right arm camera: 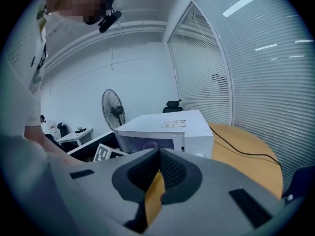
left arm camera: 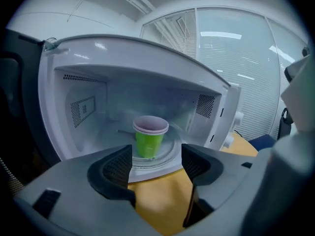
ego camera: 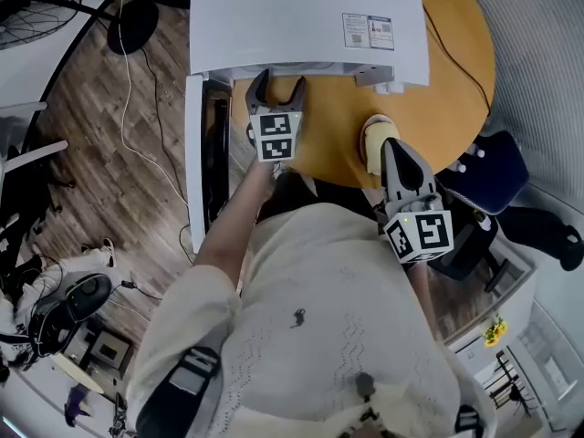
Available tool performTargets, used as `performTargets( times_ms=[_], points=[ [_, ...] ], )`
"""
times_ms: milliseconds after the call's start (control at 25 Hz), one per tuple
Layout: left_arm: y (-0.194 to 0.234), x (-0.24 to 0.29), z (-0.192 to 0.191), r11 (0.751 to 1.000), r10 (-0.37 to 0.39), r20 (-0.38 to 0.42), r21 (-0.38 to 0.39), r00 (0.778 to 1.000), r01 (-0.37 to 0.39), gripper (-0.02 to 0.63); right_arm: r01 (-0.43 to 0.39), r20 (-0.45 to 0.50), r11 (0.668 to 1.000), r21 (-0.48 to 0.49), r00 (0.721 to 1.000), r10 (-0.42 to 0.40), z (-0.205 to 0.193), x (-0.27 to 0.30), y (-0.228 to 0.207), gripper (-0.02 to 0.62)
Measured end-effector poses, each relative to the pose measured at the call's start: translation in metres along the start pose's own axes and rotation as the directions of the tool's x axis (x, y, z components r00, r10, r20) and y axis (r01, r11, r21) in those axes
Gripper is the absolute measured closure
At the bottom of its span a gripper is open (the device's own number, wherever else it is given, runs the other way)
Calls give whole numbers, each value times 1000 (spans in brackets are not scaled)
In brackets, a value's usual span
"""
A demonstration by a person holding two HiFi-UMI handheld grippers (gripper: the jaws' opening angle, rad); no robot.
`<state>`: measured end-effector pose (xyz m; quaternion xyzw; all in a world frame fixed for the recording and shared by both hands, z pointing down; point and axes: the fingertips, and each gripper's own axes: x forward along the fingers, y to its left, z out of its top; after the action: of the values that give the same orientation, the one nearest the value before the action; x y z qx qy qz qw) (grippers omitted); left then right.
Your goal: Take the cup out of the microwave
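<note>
While the microwave [ego camera: 301,16] stands on the round wooden table [ego camera: 461,53] with its door [ego camera: 194,153] swung fully open, the cup [left arm camera: 149,139] sits upright inside it on the glass turntable [left arm camera: 170,151]. It is a green cup with a pale pink rim. The left gripper [ego camera: 276,85] points into the opening, just in front of it, with its jaws spread wide and nothing between them but a bare strip of tabletop. The cup is well clear of its pads. The right gripper [ego camera: 391,149] hangs over the near edge of the table, to the right of the microwave, its jaws pressed together and empty. In the right gripper view, a standing fan [right arm camera: 113,109] shows behind the microwave.
</note>
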<state>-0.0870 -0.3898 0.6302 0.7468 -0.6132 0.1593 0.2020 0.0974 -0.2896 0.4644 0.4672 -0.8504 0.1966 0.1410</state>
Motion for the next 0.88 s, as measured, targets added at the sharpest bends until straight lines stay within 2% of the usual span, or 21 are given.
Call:
performTargets(
  times_ms=[360, 880],
  points=[
    [3, 34, -7, 999, 14, -33, 36, 999, -13, 279, 19, -23, 1000, 14, 1000, -19, -3, 9, -13, 586],
    [16, 70, -4, 999, 49, -40, 17, 998, -48, 279, 25, -48, 999, 22, 999, -24, -8, 23, -22, 586]
  ],
)
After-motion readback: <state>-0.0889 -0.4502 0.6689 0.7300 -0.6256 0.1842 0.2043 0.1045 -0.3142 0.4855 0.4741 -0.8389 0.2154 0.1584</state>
